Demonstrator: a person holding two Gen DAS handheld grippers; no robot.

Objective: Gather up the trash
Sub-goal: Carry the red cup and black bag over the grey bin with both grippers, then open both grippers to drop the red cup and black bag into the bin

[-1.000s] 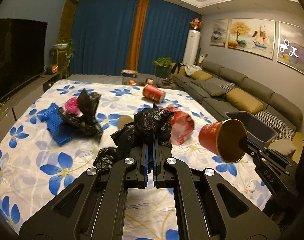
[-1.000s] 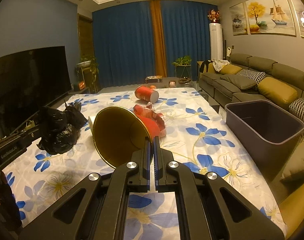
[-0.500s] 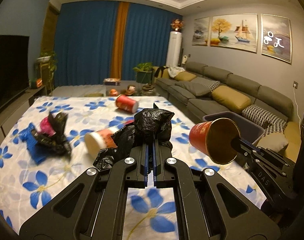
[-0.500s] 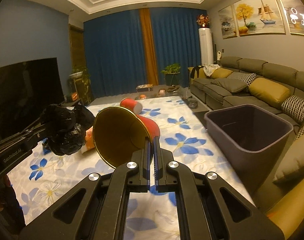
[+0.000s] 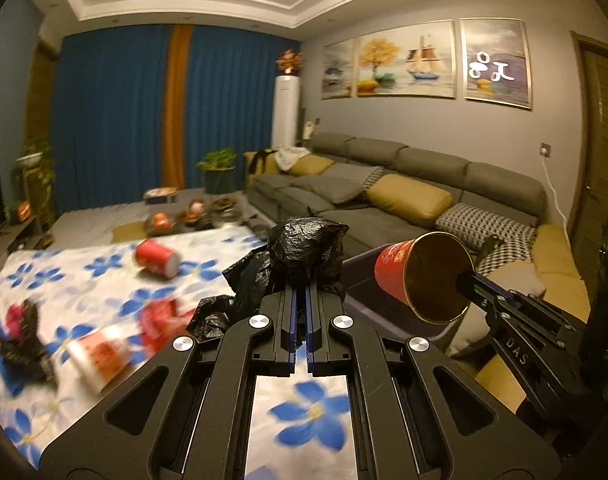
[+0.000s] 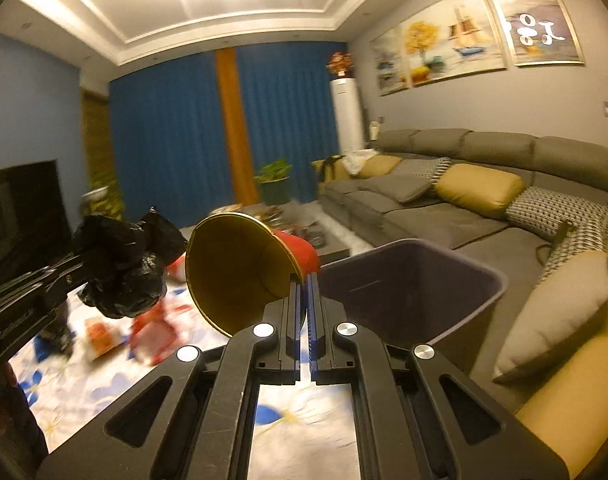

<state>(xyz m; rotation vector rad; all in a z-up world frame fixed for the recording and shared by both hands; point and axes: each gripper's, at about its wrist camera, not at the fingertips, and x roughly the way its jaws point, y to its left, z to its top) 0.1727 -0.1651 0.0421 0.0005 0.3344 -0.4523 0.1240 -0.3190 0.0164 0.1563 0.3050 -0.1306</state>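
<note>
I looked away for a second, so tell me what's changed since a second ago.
Both grippers swung away from the flowered sheet toward the bin, which now sits right ahead of the right gripper. Nothing was picked up or dropped: the left gripper stays shut on the black bag, the right on the red cup.

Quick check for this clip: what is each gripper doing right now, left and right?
Left gripper: shut on the crumpled black plastic bag.
Right gripper: shut on the rim of the red paper cup.
</note>
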